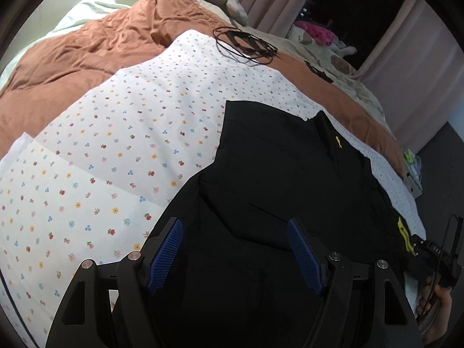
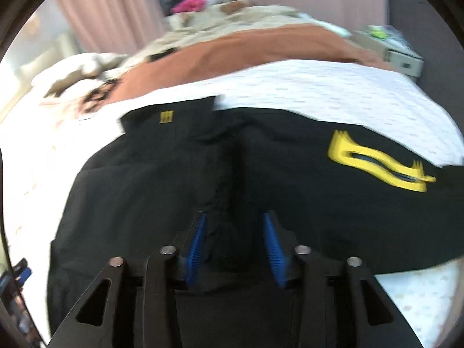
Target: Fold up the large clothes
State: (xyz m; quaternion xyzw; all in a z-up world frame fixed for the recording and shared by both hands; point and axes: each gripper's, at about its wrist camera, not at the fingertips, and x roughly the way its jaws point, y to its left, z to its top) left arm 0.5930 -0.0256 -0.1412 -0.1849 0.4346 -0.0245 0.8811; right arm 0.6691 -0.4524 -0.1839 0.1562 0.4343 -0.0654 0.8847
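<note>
A large black garment (image 1: 278, 174) with small yellow logos lies partly folded on a white floral sheet (image 1: 101, 150) spread over the bed. My left gripper (image 1: 235, 229) is open, its blue pads wide apart just above the garment's near edge. In the right wrist view the same black garment (image 2: 145, 179) fills the foreground, with a big yellow logo (image 2: 377, 162) at the right. My right gripper (image 2: 235, 220) has its blue pads apart over a dark fold of the cloth; nothing is pinched. This view is motion-blurred. The right gripper body shows at the left wrist view's right edge (image 1: 435, 255).
A rust-brown duvet (image 1: 87, 49) and pale pillows lie beyond the sheet. A coil of black wire hangers (image 1: 246, 43) rests on the bed's far side. Pink curtains (image 1: 420, 66) hang behind. A bedside unit (image 2: 403, 58) stands at the right.
</note>
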